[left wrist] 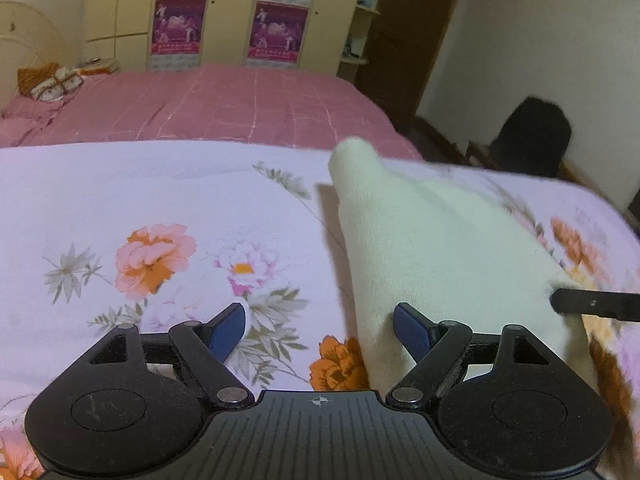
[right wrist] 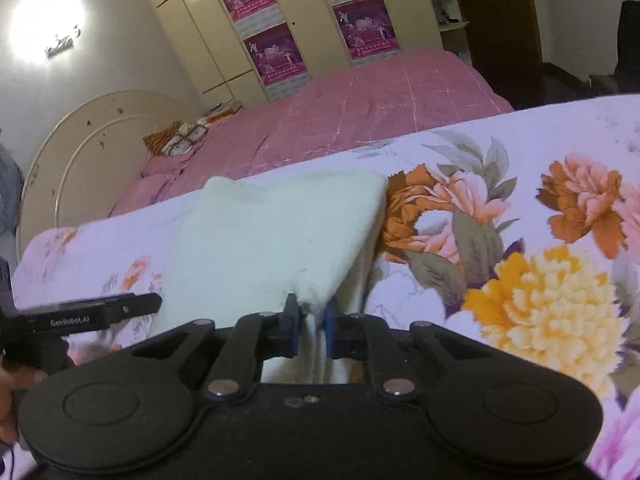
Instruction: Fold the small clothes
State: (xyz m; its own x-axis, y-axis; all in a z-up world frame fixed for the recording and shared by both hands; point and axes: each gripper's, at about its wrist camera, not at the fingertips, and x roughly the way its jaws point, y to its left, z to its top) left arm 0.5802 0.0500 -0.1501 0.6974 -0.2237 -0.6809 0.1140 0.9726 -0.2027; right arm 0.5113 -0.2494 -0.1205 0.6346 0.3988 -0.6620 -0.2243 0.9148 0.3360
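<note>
A small cream-white knit garment [left wrist: 432,248] lies on a floral sheet [left wrist: 160,208]. In the left wrist view my left gripper [left wrist: 320,322] is open and empty, its blue pads apart, with the garment's near left edge beside its right finger. In the right wrist view my right gripper [right wrist: 311,322] is shut on the near corner of the garment [right wrist: 272,232], lifting it so the cloth folds over itself. My right gripper's finger [left wrist: 592,304] shows at the right edge of the left view, at the garment's corner. My left gripper's finger [right wrist: 100,312] shows at the left of the right view.
The floral sheet [right wrist: 520,240] covers the work surface. Behind it is a bed with a pink quilt [left wrist: 208,104], a patterned pillow [left wrist: 52,80] and a round headboard [right wrist: 80,152]. Wardrobes with posters [left wrist: 176,24] line the far wall. A dark chair [left wrist: 532,136] stands at the right.
</note>
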